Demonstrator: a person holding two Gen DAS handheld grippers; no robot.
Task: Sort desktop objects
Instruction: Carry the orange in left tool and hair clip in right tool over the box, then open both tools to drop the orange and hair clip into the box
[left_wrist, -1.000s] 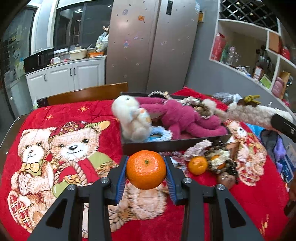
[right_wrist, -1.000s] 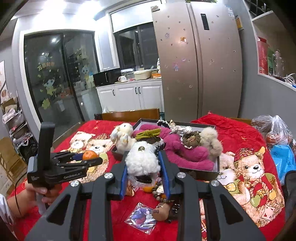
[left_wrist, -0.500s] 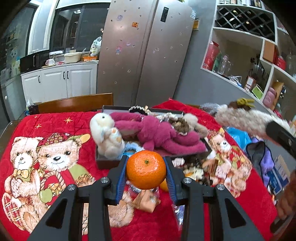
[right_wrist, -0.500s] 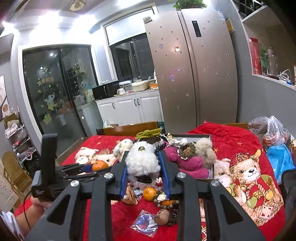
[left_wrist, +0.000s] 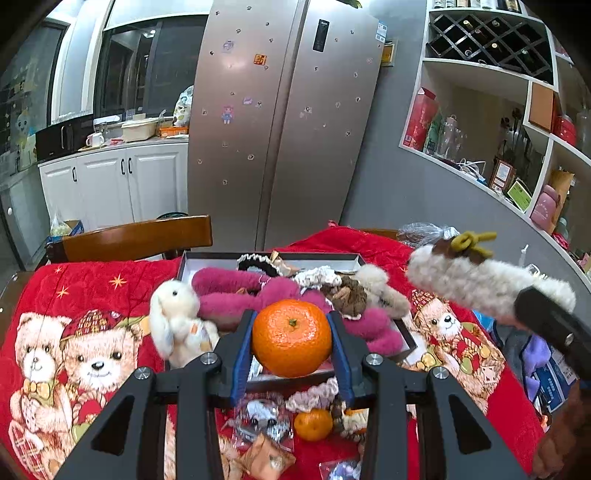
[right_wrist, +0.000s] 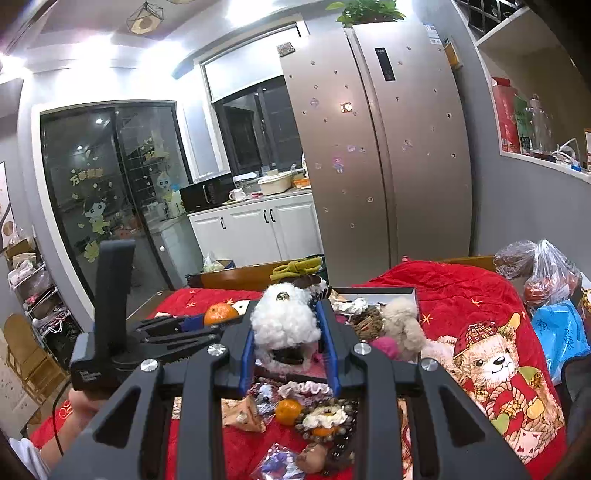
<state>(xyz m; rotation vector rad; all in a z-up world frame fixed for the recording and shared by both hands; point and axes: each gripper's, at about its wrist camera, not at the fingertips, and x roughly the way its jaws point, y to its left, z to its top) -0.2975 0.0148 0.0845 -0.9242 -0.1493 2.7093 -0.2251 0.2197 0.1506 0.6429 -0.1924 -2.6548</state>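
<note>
Orange (left_wrist: 291, 338) is the fruit we hold in our left gripper (left_wrist: 291, 347); both blue pads press on its sides, and it hangs in the air above the near edge of the dark box (left_wrist: 207, 260). Our right gripper (right_wrist: 288, 339) pinches a white fluffy hair clip (right_wrist: 284, 323) with an olive green bow (right_wrist: 297, 266) on its top, and it is also lifted above the table. In the left wrist view this clip (left_wrist: 476, 282) appears at the right side, higher than the red tablecloth (left_wrist: 88, 280). In the right wrist view we see the left gripper (right_wrist: 214, 319) at the left with the orange (right_wrist: 221, 313) between its fingers. The box stands near the far edge of the table and is full of soft things: a magenta plush toy (left_wrist: 236, 291), a white rabbit toy (left_wrist: 177, 321) leaning at its left near corner, and a beige fluffy piece (left_wrist: 376, 280) at its right side. On the cloth before the box lie a small mandarin (left_wrist: 313, 424), a pink scrunchie (left_wrist: 314, 397), some wrapped snacks (left_wrist: 264, 456) and a string of brown beads (right_wrist: 325, 424), all close together. A wooden chair (left_wrist: 136, 238) stands behind the far edge of the table.
</note>
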